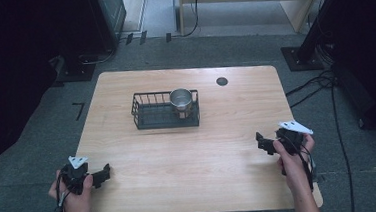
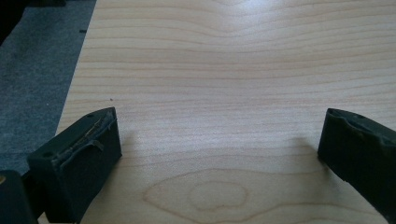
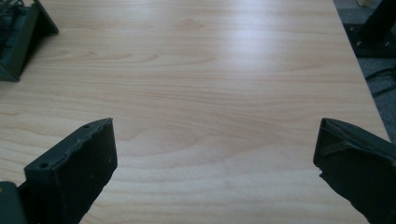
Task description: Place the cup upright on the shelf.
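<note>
High view: the wooden tabletop (image 1: 189, 156) carries a black wire basket (image 1: 151, 113) at its far middle, a metal cup (image 1: 180, 99) standing in the basket's right end. The left tool (image 1: 102, 175) sits near-left, the right tool (image 1: 264, 144) near-right, both spread wide and empty. Right gripper view catches the basket's corner (image 3: 18, 37) at far left.

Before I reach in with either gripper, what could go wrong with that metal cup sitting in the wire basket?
The metal cup stands at the right end of the black wire basket, close against its wall, so a jaw could catch the wire and drag the basket across the table. The cup looks smooth, so it might slip in a grip. Both the left gripper and the right gripper are open near the front edge, so either faces a long reach.
</note>
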Motion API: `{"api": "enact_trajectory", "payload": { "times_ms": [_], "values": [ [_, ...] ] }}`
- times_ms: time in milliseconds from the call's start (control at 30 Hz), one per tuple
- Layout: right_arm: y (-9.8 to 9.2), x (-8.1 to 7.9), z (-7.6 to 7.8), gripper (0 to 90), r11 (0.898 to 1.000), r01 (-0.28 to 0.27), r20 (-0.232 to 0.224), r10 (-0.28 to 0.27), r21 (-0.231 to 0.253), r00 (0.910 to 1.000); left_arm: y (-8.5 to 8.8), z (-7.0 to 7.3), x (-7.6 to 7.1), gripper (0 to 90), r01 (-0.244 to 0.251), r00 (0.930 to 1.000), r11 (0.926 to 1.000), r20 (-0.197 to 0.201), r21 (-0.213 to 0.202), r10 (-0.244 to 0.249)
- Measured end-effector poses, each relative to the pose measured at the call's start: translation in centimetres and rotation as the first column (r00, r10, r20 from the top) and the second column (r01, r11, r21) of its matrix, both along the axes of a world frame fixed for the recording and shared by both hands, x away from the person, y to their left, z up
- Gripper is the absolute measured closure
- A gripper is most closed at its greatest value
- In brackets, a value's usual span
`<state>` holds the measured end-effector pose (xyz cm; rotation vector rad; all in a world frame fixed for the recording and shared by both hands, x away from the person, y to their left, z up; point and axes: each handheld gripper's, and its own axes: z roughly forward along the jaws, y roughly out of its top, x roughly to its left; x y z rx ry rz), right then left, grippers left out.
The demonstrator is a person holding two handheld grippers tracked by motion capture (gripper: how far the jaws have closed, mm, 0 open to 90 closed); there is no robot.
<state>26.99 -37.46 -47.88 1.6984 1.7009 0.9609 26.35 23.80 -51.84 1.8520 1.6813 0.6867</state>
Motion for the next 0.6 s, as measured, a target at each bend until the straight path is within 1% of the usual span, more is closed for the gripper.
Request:
{"api": "enact_trajectory", "payload": {
  "times_ms": [67,300,467,600],
  "values": [
    [-0.6,-0.5,-0.4,0.0,1.0,0.013,-0.01,-0.013,0.002,0.9999,0.0,0.0,0.0,0.0,0.0,1.0,1.0,0.0,0.0,0.0],
    [-2.5,-2.2,-2.0,0.0,0.999,0.051,-0.053,-0.052,-0.016,0.9972,0.0,0.0,0.0,0.0,-0.001,1.0,1.0,0.0,0.0,0.001],
    [-3.6,-3.6,-3.3,0.0,0.997,0.08,-0.085,-0.081,-0.01,0.9931,0.0,0.0,0.0,0.0,0.0,1.0,1.0,0.0,0.0,0.0],
    [-4.3,-4.6,-4.2,0.0,0.996,0.091,-0.108,-0.092,-0.009,0.9899,0.0,0.0,0.0,0.0,0.0,1.0,1.0,0.0,0.0,0.0]
  ]
}}
